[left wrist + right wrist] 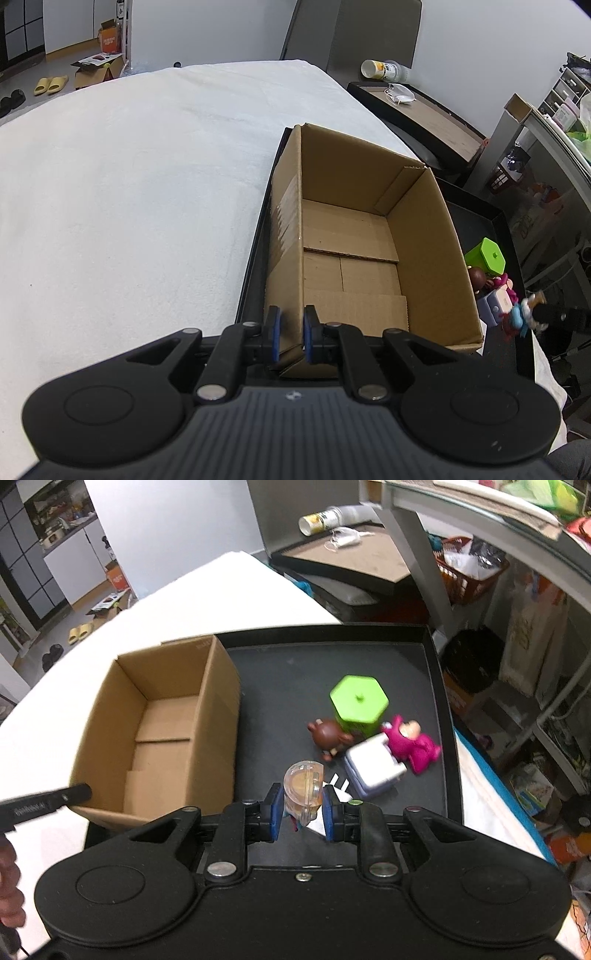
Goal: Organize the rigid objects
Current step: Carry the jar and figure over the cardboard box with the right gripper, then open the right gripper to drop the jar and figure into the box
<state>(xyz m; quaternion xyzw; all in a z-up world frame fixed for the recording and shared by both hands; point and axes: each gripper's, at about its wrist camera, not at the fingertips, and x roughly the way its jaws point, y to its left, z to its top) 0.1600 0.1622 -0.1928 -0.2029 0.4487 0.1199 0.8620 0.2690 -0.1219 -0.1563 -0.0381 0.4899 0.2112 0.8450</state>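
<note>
An open cardboard box point(369, 236) stands in a black tray point(495, 221) on a white-covered table; its inside is bare. My left gripper point(291, 330) is shut on the box's near left wall at the corner. In the right wrist view the box point(162, 720) is on the left of the tray point(295, 672). My right gripper point(301, 812) is shut on a clear plastic toy point(304, 788) with an orange inside, held above the tray floor. A green hexagonal container point(358, 701), a brown bear figure point(328, 734), a pink figure point(412, 744) and a white cube point(373, 766) lie on the tray.
A low wooden side table point(424, 118) with a cup and a mask stands beyond the table. Shelves and a red basket point(465, 572) crowd the right. The white cloth point(129, 184) spreads left of the tray. The left gripper's finger point(48, 803) shows at the box's near corner.
</note>
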